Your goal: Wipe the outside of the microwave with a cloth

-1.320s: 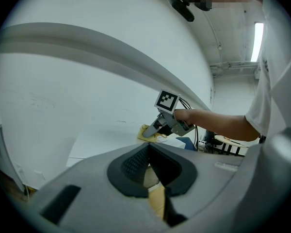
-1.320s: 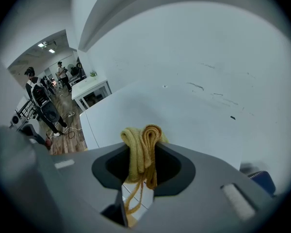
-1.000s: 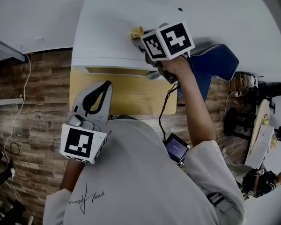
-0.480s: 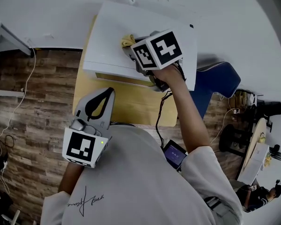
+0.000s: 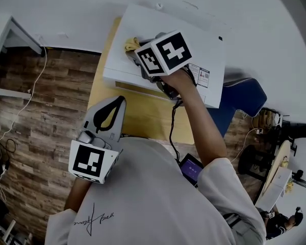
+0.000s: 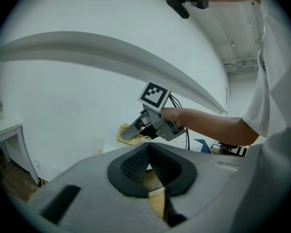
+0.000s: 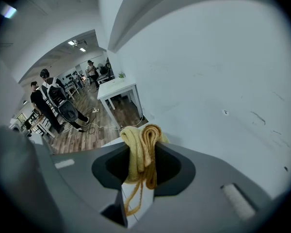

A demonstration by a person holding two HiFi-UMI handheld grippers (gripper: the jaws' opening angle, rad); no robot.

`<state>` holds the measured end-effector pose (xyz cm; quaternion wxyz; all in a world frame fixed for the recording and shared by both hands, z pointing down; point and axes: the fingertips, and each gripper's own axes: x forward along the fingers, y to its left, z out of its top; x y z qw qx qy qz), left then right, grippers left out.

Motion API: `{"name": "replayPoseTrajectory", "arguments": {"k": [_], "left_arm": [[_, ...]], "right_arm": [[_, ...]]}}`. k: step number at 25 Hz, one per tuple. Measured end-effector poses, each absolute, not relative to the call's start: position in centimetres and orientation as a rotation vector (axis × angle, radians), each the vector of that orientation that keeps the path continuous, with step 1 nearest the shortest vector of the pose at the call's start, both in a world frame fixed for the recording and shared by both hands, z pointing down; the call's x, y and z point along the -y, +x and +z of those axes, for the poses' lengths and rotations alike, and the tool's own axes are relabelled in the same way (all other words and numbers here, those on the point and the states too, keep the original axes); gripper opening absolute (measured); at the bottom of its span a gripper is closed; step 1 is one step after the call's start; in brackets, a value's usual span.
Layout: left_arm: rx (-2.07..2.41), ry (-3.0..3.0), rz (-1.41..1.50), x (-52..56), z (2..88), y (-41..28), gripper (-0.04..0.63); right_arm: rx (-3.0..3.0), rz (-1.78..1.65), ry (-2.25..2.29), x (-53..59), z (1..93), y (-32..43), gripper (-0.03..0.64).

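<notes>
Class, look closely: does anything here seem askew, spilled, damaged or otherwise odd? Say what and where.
Nothing spilled or damaged. Only the yellow cloth looks untidy: bunched in the right claw at the microwave, a loose strand dangling.

wall [image 5: 66,9] white | floor [image 5: 41,111] wood planks | blue chair [image 5: 245,93] by wood desk [image 5: 143,114] | white table [image 7: 117,87], ceil lights [image 7: 76,43]

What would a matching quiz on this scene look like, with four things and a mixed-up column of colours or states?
1 cloth
2 microwave
3 left gripper
4 table

A white
B jaws together, nothing between them
C yellow, pinched in the right gripper
D pale wooden top

Pairs: 1-C, 2-A, 3-B, 4-D
</notes>
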<state>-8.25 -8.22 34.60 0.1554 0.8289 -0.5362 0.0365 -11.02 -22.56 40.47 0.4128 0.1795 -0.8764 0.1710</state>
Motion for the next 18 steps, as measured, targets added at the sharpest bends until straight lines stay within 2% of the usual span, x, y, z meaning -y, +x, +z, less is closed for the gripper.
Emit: {"name": "replayPoseTrajectory", "arguments": {"k": [12,18], "left_arm": [[1.565,2.342,0.126,7.9,35.1,-10.2,-0.009],[1.567,2.332,0.119,7.8,35.3,-10.8,-0.011]], "right_arm": [[2.403,0.519,0.22,20.1,38.2,-16.3,0.121],[2.632,0.528,0.268,20.2,33.9,-14.3,0.123]]}}
